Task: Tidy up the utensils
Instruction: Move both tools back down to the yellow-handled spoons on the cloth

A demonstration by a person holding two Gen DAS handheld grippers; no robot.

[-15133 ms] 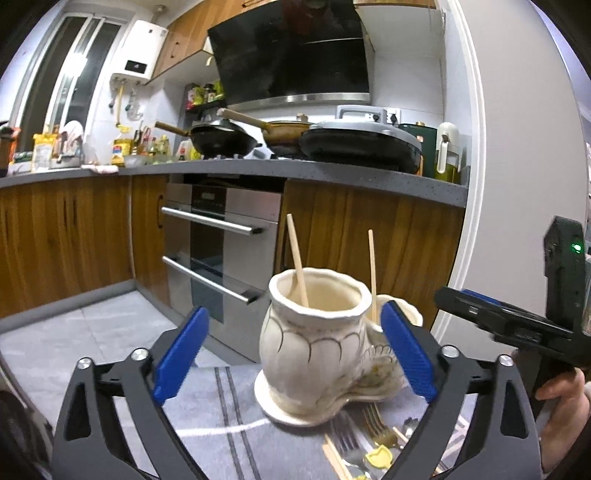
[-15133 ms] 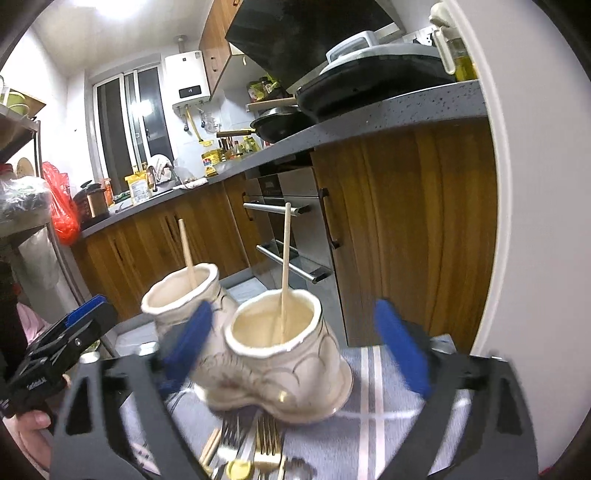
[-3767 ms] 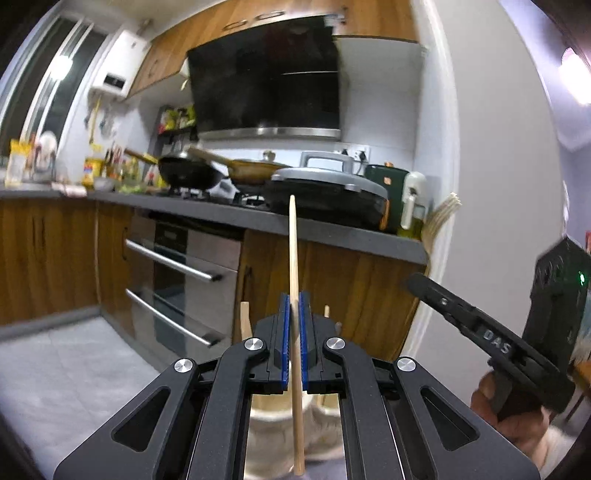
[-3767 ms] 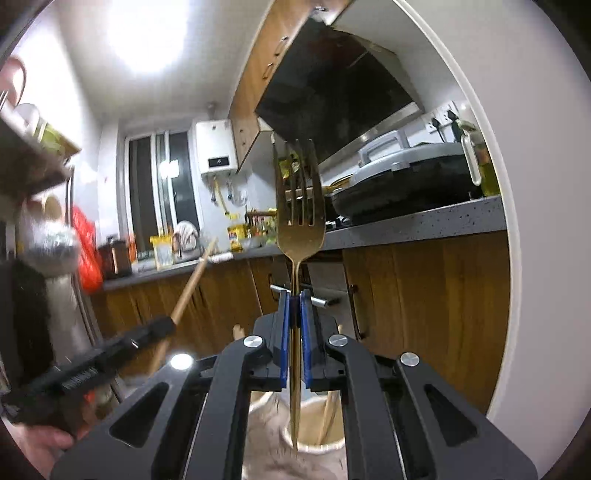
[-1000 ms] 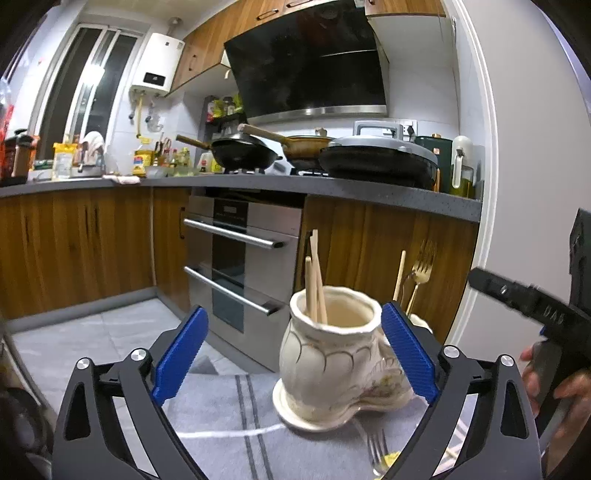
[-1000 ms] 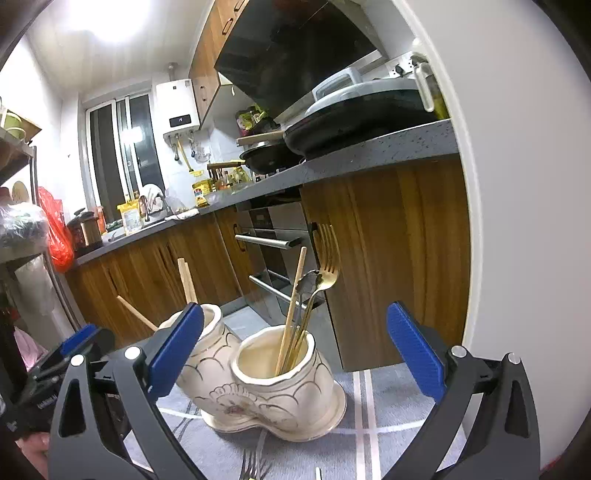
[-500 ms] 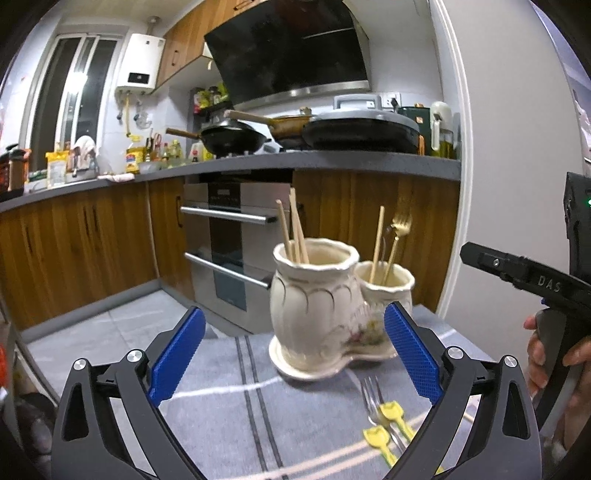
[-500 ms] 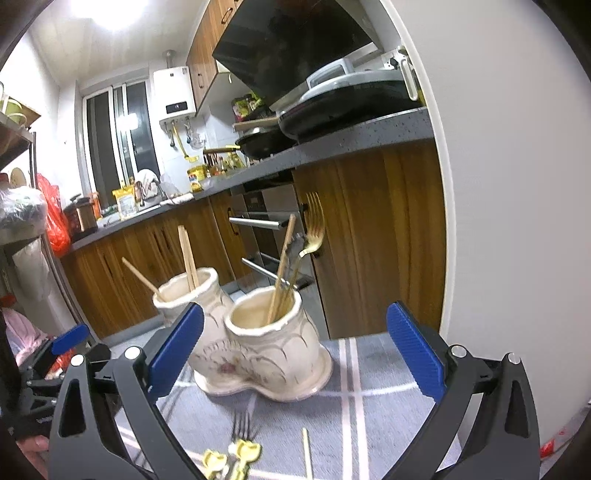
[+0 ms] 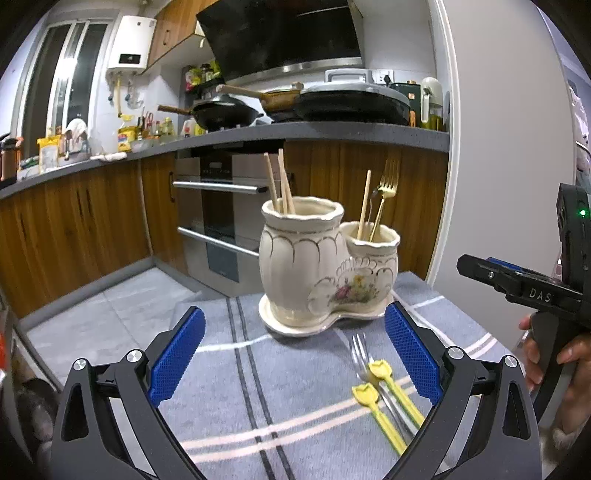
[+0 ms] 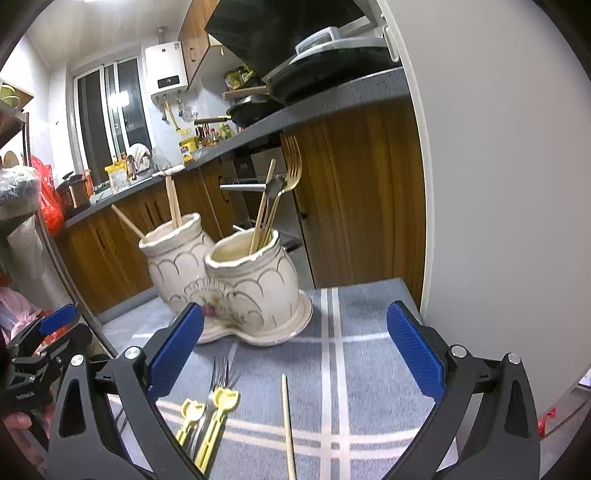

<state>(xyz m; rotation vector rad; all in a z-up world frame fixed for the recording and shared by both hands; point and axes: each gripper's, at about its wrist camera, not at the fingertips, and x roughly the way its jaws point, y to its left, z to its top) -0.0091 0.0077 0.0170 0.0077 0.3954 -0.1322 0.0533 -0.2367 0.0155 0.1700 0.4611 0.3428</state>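
Right gripper (image 10: 295, 347) jaws spread, empty; left gripper (image 9: 293, 350) likewise spread, empty. Loose wooden chopstick (image 10: 287, 424) lies on the grey striped cloth (image 10: 365, 295), just below the right jaws, long axis running toward the cream ceramic double-pot utensil holder (image 10: 236, 284); right hand nearer. Steel fork (image 10: 218, 373) and two yellow tulip-ended picks (image 10: 212, 417) lie left of it, overlapping; chopstick's near end cut off by the frame.

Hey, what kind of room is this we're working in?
Almost certainly a home kitchen. A range hood hangs over pans on a dark countertop, with a built-in oven set among the wooden cabinets, and a ceramic utensil holder stands on the cloth-covered table.
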